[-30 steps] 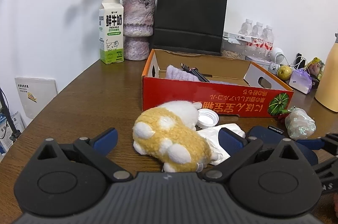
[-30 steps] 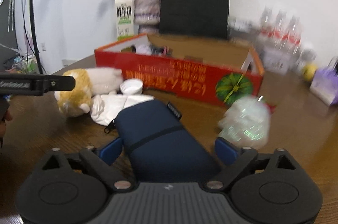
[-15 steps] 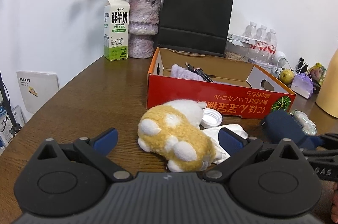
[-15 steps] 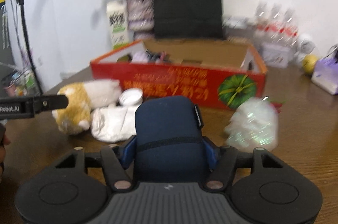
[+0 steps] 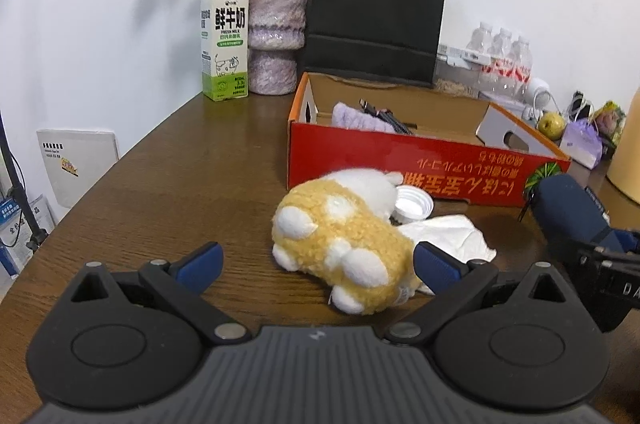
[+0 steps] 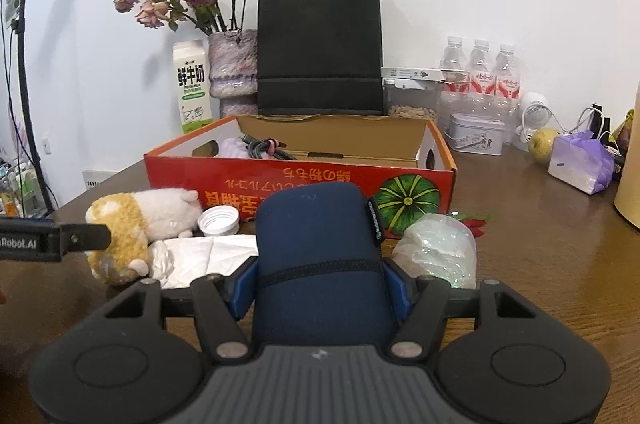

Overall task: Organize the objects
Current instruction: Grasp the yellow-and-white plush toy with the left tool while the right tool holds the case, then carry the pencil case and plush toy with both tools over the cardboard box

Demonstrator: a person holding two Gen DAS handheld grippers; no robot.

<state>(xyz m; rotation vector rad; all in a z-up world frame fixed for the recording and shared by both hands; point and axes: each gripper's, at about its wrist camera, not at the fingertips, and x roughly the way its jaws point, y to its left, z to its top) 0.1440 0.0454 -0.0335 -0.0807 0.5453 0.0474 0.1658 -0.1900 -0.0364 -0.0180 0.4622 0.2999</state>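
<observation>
Clamping navy pouch (image 6: pixel 320 256), raised level

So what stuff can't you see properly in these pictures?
- Box inside: both views, the front wall hides most of the floor; only a purple cloth and cables show.
- Pouch underside: right view, the right gripper covers it.
- Tissue: left view, partly behind the plush.
- Bag contents: hidden by its sides.

The red box (image 6: pixel 300 180) is open on top, its right half bare. The plush toy (image 5: pixel 344 236), white cap (image 6: pixel 219 220) and tissue (image 6: pixel 208 254) crowd its front wall
</observation>
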